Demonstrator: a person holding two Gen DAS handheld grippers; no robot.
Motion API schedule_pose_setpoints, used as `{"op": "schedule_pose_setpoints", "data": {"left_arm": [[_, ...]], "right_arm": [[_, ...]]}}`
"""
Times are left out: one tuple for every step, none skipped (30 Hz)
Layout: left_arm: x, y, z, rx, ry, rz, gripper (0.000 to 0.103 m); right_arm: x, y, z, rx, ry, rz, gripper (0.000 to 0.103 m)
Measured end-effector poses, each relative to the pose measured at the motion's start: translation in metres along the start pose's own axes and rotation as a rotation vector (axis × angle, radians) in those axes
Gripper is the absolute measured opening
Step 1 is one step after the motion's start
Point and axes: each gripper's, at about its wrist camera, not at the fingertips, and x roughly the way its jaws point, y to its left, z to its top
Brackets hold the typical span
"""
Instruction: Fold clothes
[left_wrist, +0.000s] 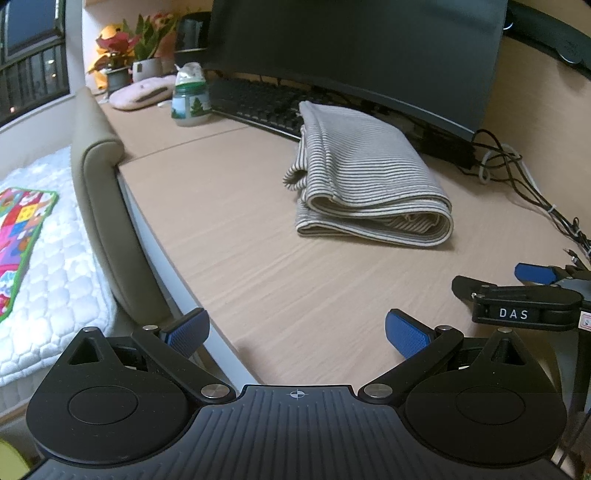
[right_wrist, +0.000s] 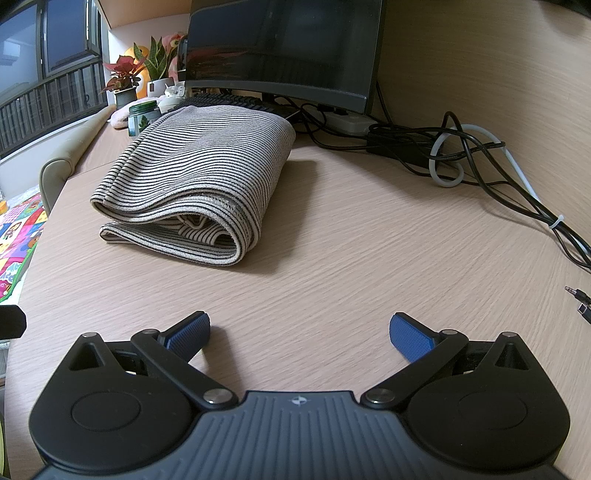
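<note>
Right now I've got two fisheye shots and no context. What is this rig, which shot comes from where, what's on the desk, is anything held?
There is no robot arm here. A person carries a handheld two-finger gripper in each hand, and each has a camera looking forward along its fingers. The black body and blue pads at the bottom of each picture are that camera's own gripper.

One picture is from the left gripper, the other from the right gripper. Both have their jaws wide apart and hold nothing. At the right edge of the left view you can see part of the right gripper.

On the wooden desk lies a striped garment, already folded into a thick bundle, ahead of both grippers and untouched. Behind it are a monitor and a keyboard, with a tangle of cables to the right.
</note>
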Motion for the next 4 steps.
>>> {"op": "schedule_pose_setpoints", "data": {"left_arm": [[0.0002, -0.0004, 0.0001, 0.002, 0.0, -0.002, 0.103], [0.0004, -0.0008, 0.0001, 0.005, -0.001, -0.004, 0.103], [0.0003, -0.0013, 0.0003, 0.01, -0.006, -0.008, 0.103], [0.0003, -0.0019, 0.0005, 0.016, -0.01, -0.011, 0.103]], "right_arm": [[0.0, 0.0, 0.0, 0.0, 0.0, 0.0, 0.103], [0.0, 0.0001, 0.0, 0.0, 0.0, 0.0, 0.103], [0.0001, 0.0001, 0.0, 0.0, 0.0, 0.0, 0.103], [0.0001, 0.0001, 0.0, 0.0, 0.0, 0.0, 0.103]]}}
